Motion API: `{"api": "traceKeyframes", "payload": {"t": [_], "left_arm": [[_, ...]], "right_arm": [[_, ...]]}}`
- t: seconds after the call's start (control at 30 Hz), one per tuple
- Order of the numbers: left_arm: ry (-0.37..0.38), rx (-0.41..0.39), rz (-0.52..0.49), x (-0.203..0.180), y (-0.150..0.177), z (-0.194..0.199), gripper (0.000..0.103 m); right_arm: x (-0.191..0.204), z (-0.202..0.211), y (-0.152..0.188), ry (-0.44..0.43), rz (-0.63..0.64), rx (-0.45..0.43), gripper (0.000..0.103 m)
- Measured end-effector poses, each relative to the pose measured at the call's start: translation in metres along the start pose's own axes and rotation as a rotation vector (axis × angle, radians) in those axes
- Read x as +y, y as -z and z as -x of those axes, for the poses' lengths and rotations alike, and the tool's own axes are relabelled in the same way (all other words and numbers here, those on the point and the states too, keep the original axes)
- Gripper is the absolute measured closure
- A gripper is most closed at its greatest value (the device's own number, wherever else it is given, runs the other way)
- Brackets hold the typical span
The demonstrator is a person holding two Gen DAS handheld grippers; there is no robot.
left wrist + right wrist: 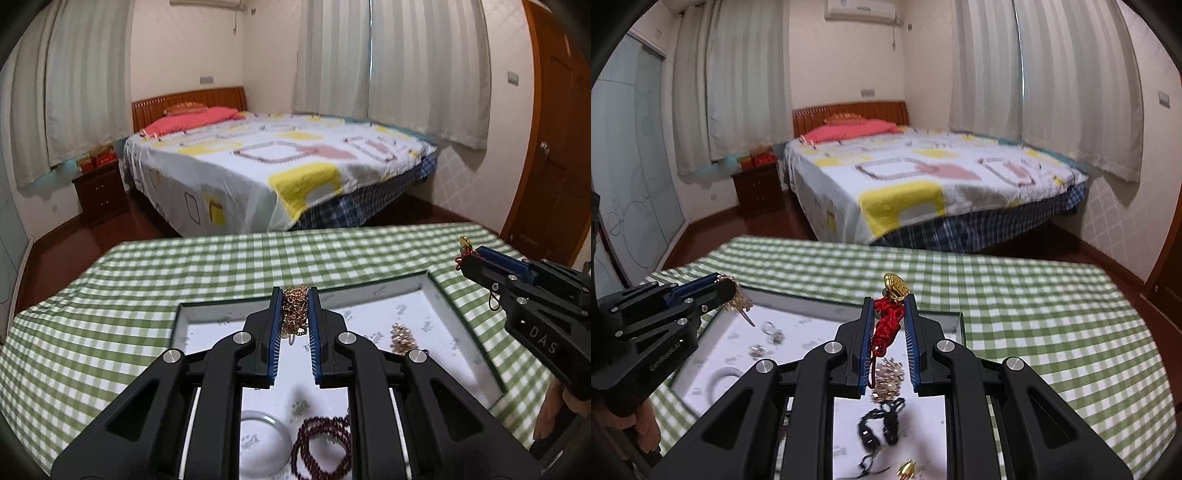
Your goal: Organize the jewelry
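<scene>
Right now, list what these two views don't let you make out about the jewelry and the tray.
- Tray: near edge hidden by the left gripper, left wrist view.
- Dark red bead bracelet: partly covered by the gripper's frame.
- Gold chain: how far it hangs is hidden between the fingers.
- Red cord with gold charm in the right gripper: its lower end blurs.
- Small pieces on the tray floor, right wrist view: too blurred to identify.

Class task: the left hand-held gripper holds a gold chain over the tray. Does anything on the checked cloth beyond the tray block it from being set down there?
Nothing visible does. The left hand-held gripper grips the gold chain; beyond the tray the checked cloth shows bare.
</scene>
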State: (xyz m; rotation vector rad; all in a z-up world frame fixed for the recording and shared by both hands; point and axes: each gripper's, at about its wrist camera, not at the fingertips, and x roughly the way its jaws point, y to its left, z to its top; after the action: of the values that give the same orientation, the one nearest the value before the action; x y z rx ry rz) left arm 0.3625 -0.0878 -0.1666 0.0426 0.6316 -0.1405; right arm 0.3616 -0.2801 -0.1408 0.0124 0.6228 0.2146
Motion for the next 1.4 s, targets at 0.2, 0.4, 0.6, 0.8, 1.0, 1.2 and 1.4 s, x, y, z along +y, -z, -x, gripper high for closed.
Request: {"api": "traceKeyframes", "payload": {"t": [0.2,0.4,0.6,0.8,1.0,1.2,1.4], "left_arm": [[-0.023,0.098,-0.016,-0.003,0.01,-0.05,0.089],[-0.03,0.188,-0.03,-0.004,0.015,-0.081,0.089],[-0.017,0.247,0.004,0.001,0.018,-0.095,0.087],[-0.021,0.234,0.004,-0.001,0.017,-0.094,0.072],[-0.025,0.193,0.019,0.003,0.014,-0.078,0.059],[-0.036,0.148,0.007,0.002,0.016,-0.043,0.049],[-0.034,0.133,0.026,0.003,0.034,0.007,0.04]], "right_arm": [[-0.011,-0.045,0.009,0.004,-0.009,0.101,0.086],[-0.016,-0.074,0.014,0.006,-0.016,0.192,0.086],[-0.019,-0.083,0.015,0.002,-0.027,0.233,0.081],[-0.021,-0.08,0.015,0.008,-0.029,0.222,0.068],[-0.02,-0.063,0.015,0.033,-0.031,0.151,0.068],[-0.012,-0.032,0.022,0.046,-0.039,0.111,0.054],[0.0,0.014,0.04,0.059,-0.048,0.098,0.049]]}}
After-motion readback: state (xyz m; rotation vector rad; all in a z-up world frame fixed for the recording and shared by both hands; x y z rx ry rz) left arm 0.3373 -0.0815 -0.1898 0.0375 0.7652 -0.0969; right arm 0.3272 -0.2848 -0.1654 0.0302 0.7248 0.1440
